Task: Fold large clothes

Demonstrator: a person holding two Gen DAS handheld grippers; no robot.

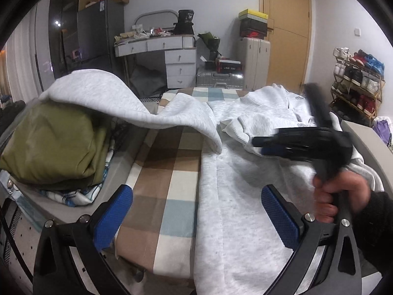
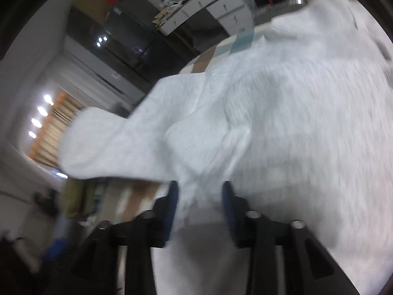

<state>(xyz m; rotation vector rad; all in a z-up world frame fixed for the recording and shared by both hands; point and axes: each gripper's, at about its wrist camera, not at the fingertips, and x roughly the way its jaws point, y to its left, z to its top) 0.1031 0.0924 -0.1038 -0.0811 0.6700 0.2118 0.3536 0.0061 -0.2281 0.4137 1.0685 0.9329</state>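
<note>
A large light grey sweatshirt (image 1: 235, 191) lies on a checked cloth (image 1: 162, 196) over the table. One sleeve (image 1: 103, 93) is draped to the left over an olive green bundle. My left gripper (image 1: 196, 218) is open and empty, its blue pads low over the cloth's edge and the sweatshirt's side. My right gripper (image 1: 267, 145) shows blurred at the right, held by a hand, shut on a fold of the sweatshirt. In the right wrist view the grey fabric (image 2: 282, 123) fills the frame and a fold sits between the narrow blue fingers (image 2: 200, 211).
An olive green bundle (image 1: 54, 142) lies at the left on other clothes. Behind are a white dresser (image 1: 176, 59), suitcases (image 1: 253, 61), a dark fridge (image 1: 98, 32), a wooden door (image 1: 287, 24) and a shoe rack (image 1: 356, 81) at the right.
</note>
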